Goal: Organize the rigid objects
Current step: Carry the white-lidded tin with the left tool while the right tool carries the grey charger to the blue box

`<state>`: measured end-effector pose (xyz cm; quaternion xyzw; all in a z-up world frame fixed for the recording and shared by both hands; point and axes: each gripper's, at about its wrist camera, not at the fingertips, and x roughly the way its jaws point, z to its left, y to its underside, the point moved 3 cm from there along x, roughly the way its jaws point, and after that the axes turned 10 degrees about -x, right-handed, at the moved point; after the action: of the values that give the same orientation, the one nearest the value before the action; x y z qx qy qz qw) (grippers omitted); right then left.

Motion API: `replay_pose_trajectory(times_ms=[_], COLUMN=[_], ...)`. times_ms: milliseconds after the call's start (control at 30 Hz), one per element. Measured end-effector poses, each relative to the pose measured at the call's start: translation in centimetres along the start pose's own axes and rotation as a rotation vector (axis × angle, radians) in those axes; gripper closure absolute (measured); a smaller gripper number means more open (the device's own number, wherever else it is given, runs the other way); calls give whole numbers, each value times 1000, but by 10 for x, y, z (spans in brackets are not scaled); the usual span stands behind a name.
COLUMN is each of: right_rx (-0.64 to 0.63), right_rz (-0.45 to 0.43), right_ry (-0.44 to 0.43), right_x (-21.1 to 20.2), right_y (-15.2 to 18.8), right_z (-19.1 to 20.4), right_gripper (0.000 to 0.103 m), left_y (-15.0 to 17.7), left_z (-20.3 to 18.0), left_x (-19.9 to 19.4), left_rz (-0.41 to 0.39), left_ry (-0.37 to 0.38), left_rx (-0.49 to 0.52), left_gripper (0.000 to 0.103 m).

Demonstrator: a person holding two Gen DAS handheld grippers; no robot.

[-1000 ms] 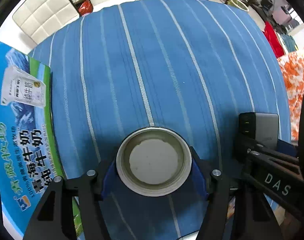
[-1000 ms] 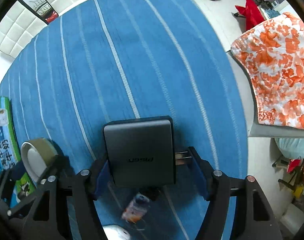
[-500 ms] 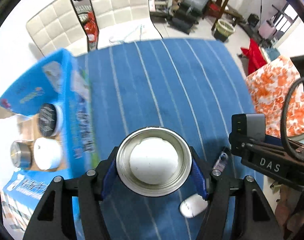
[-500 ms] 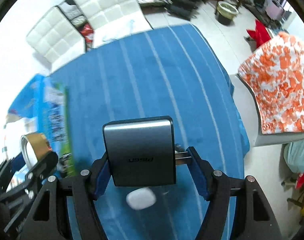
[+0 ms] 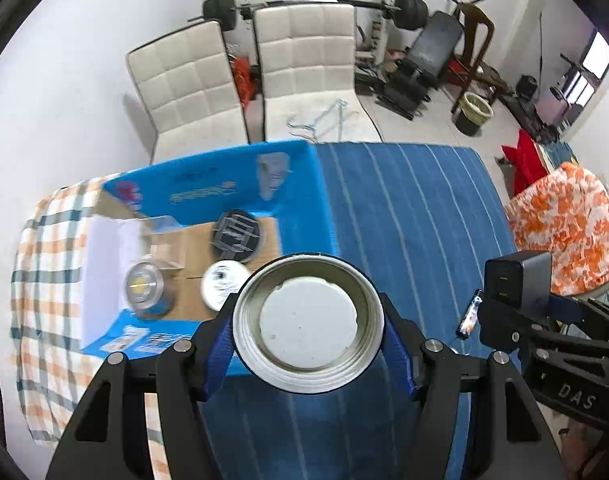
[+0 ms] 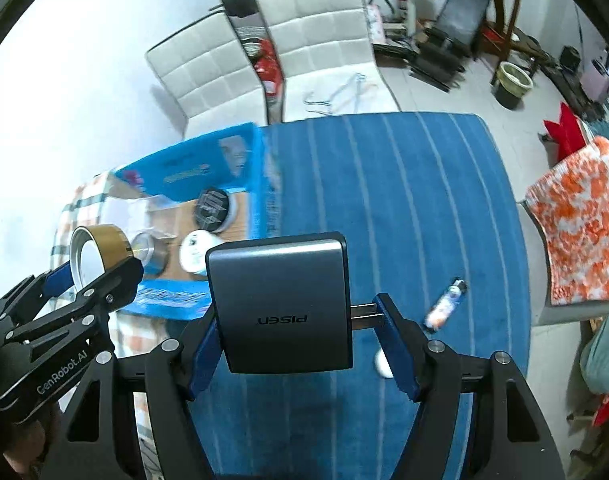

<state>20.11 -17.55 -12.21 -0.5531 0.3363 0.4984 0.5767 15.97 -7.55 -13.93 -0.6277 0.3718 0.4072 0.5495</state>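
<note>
My left gripper (image 5: 308,344) is shut on a round metal cap (image 5: 308,322) with a white threaded rim, its hollow side facing the camera. The cap's gold side (image 6: 100,248) shows in the right wrist view. My right gripper (image 6: 300,344) is shut on a grey PISEN charger (image 6: 282,304), one pad on its body and the other on its prongs. Both are held high over the blue striped cloth (image 5: 404,208). Left of them an open blue cardboard box (image 5: 296,200) holds a black lid (image 5: 236,236), a white round tin (image 5: 220,284) and a metal tin (image 5: 146,290).
A small lighter (image 6: 444,310) and a white object (image 6: 382,362) lie on the cloth below the charger. A checked cloth (image 5: 44,280) lies under the box. White padded chairs (image 5: 304,60) stand behind, an orange floral cushion (image 5: 568,224) at right, gym gear at the back.
Both grippers have risen well above the cloth and tilted up, each keeping its object. The open box's inside, the chairs and the room have come into view.
</note>
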Motion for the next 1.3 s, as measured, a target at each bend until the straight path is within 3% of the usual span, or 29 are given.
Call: replay_pose_trajectory(times_ms=[367,667,833,1067,1300], right_rx=[-64,-21,10,74,108], right_rz=[-37,-6,38,156,275], right_ry=[-13,-52,-62,-87,-65], right_x=[-14,14,63,150,224], right_y=[-16,-33,-65,-94,-100], right_z=[70,86,84,87,88], right_gripper=[31,31,31,31,30], left_y=[-9,-23,-46,-83,-96], left_z=[66,96,116,130,140], left_x=[-43,-45,-12,78,165], left_rz=[-63,-71,-13,186,368], left_ry=[-22,-1,45,121,98], left_rx=[-43,-56,-101,-147,-159], left_gripper=[41,41,41,41,41])
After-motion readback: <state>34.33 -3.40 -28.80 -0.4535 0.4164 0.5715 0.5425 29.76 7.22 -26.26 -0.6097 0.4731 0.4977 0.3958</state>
